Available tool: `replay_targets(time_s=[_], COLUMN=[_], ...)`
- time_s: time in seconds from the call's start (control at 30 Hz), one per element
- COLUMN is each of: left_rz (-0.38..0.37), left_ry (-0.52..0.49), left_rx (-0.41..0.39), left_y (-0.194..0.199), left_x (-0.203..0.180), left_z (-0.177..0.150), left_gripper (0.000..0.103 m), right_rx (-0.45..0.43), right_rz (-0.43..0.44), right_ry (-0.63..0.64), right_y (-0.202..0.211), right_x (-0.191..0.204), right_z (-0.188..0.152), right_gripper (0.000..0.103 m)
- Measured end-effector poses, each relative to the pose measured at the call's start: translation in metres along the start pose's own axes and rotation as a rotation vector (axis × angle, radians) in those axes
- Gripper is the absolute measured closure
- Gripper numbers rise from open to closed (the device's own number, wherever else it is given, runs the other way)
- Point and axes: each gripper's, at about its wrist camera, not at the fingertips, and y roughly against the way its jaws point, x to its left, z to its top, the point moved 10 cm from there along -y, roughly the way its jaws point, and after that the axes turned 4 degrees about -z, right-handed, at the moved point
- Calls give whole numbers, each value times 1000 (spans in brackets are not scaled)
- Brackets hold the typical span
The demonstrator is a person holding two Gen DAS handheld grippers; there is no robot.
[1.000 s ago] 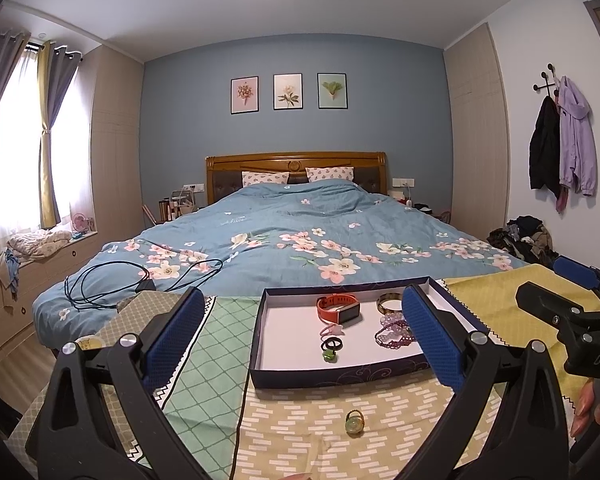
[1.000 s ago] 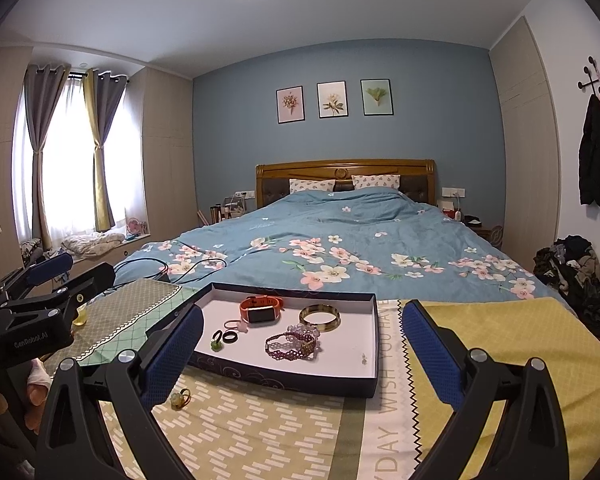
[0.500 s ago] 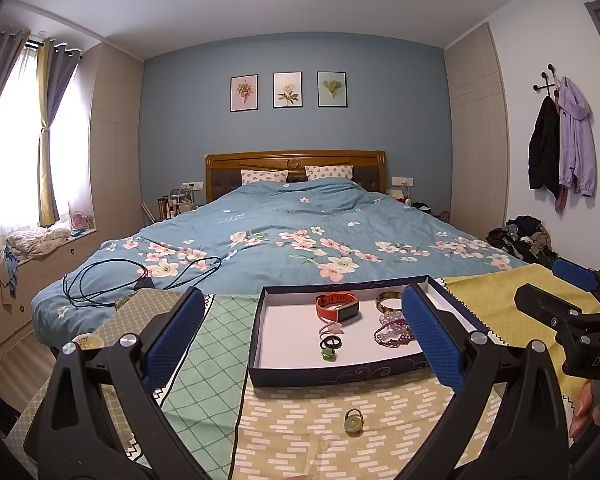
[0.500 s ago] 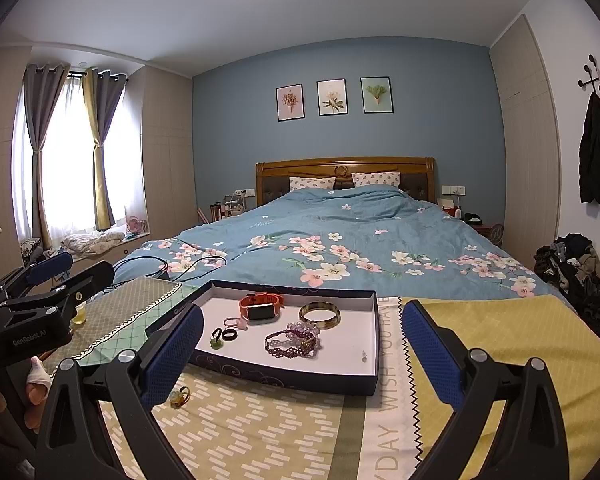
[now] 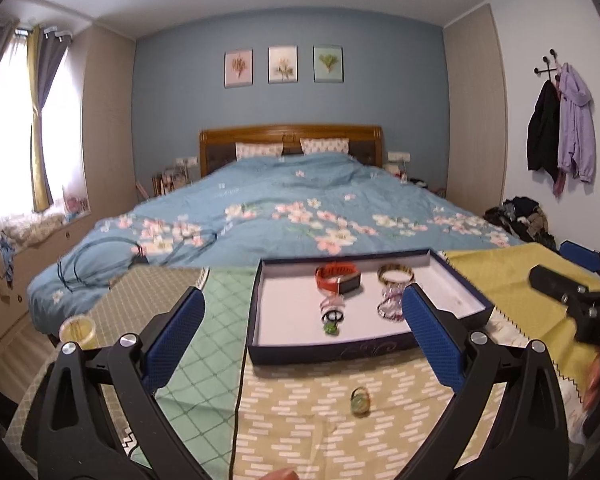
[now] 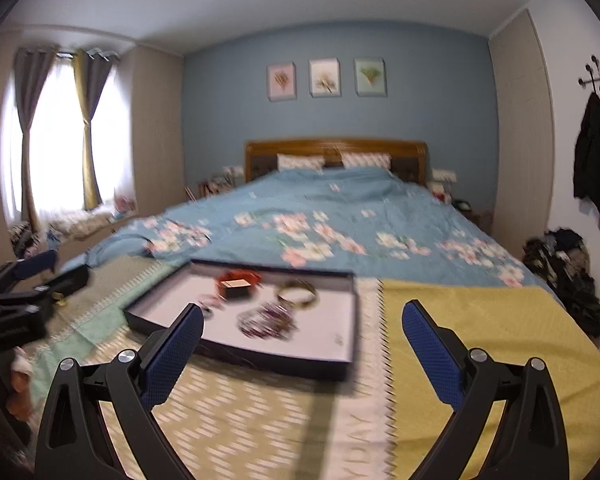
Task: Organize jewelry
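Both views had dipped and closed in since the earlier frames; right wrist view blurred, so probably mid-move. Left gripper [image 5: 302,344] and right gripper [image 6: 302,354] both gaped wide, empty. Loose ring [image 5: 360,399] lay lower centre on the cloth, just outside the tray [image 5: 332,350] front wall, unpicked. Cloth around it bare, tray edge the only obstacle.
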Motion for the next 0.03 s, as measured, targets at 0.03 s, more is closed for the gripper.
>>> replay_targets(time_s=[0.03], left_rz=[4], left_ry=[7], left_rx=[21], left_y=[-5], left_x=[5], left_z=[-4], left_gripper=[6], right_rx=[44], right_rz=[-25], right_ry=[1], right_y=[-7], right_x=[-11], right_z=[-5], right_gripper=[7])
